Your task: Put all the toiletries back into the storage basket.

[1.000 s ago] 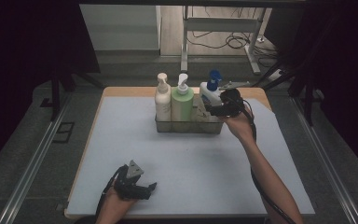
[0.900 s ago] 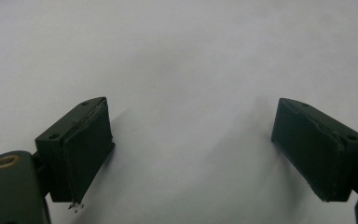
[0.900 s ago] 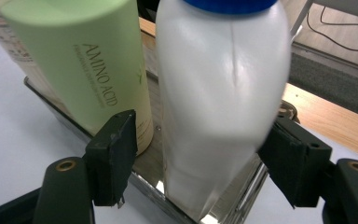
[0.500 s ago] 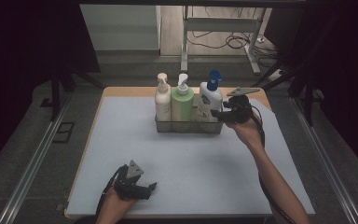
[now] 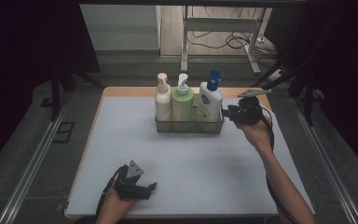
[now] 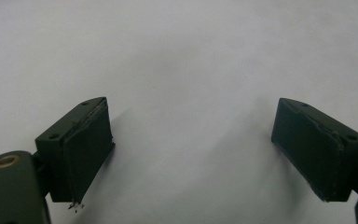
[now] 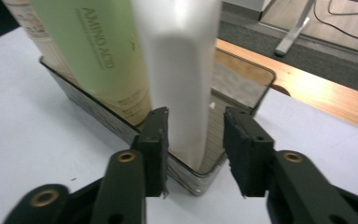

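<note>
Standing in a row inside a see-through wire-mesh basket [image 5: 189,126] at the far middle of the pale blue table mat [image 5: 186,172]: a cream pump bottle [image 5: 162,99], a light green pump bottle [image 5: 182,100] and a white bottle with a blue pump top [image 5: 209,100]. Held level at the basket's right end, the right gripper [image 5: 224,113], pointing at the white bottle. Seen up close in the right gripper view, the same white bottle [image 7: 184,70] just past the tips of the right gripper [image 7: 196,135], lined up with the gap, the black jaws partly open and just now closing, one pad on each side, gripping nothing. Green bottle [image 7: 102,51] right beside the white one, both inside the basket [image 7: 205,172]. Resting on the near left of the mat, the left gripper [image 5: 150,187], well apart from the basket. Wide open in the left gripper view, the left gripper [image 6: 191,149], only bare mat [image 6: 182,60] between its jaws.
</note>
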